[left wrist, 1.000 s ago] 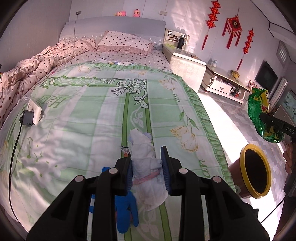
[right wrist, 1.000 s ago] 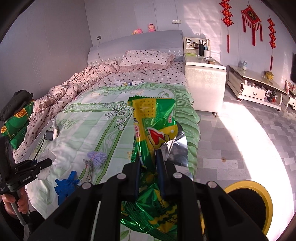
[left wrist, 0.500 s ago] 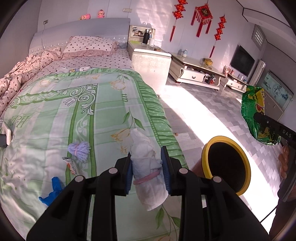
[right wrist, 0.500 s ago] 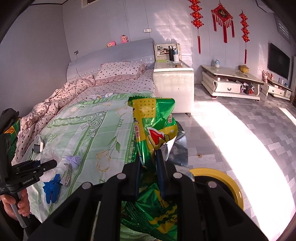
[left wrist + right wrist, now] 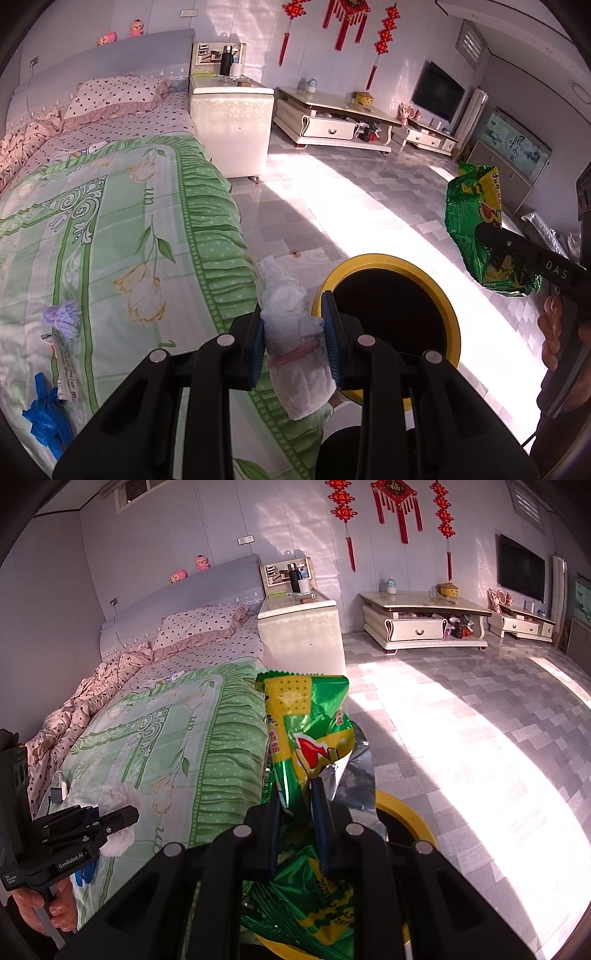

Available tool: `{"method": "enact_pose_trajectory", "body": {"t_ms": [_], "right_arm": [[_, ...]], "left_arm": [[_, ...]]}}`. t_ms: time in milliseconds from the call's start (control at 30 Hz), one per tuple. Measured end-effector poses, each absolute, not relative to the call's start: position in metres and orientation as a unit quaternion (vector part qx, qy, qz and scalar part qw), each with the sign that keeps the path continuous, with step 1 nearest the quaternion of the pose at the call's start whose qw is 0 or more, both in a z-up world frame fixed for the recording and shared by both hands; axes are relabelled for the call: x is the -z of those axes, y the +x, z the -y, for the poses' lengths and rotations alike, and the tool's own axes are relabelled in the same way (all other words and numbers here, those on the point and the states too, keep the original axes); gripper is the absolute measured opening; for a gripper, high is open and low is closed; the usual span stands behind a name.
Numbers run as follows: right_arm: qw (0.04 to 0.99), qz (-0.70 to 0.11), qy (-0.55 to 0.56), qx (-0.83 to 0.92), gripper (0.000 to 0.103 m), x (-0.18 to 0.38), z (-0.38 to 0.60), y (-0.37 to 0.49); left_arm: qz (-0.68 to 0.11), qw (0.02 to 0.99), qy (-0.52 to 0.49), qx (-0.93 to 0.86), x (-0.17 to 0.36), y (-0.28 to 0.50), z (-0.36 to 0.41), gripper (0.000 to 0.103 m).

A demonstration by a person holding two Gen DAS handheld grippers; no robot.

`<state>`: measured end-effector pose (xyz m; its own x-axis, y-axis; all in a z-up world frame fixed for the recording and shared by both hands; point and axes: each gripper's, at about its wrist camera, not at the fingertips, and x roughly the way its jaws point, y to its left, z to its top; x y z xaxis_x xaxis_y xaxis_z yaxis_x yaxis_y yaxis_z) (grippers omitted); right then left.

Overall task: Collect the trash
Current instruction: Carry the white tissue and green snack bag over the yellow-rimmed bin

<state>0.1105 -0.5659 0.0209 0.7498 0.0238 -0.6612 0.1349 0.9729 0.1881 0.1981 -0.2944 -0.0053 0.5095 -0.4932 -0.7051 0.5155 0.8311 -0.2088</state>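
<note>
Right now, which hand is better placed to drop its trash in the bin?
Right, probably. The right gripper holds its snack bag hanging over the bin; the left gripper with the tissue sits over the bed edge.

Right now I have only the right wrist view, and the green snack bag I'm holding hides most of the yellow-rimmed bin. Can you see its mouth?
Observer: Yes. In the left wrist view the bin's whole yellow rim shows, on the floor beside the bed; the inside is dark, so I cannot tell what it contains.
Operator: What is the left hand-held gripper carrying? I see only a white lump.
Observer: The left hand-held gripper is shut on a white tissue wad with a pink band around it.
Operator: Any trash on the bed?
Observer: A purple tuft, a flat wrapper and a blue piece lie on the green quilt.
</note>
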Motion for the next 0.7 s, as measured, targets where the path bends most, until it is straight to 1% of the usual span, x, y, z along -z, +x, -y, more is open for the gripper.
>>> {"method": "enact_pose_trajectory", "body": {"t_ms": [267,700], "right_arm": [[0.918,-0.372,0.130,0.042,0.015,0.011,0.591,0.110],[0.897,-0.406,0.162,0.059,0.015,0.056,0.620,0.123]], "left_arm": [[-0.413,0.852,0.032,0.320,0.033,0.196,0.354,0.027],[-0.442,0.825,0.044,0.349,0.084,0.195,0.406,0.029]]}}
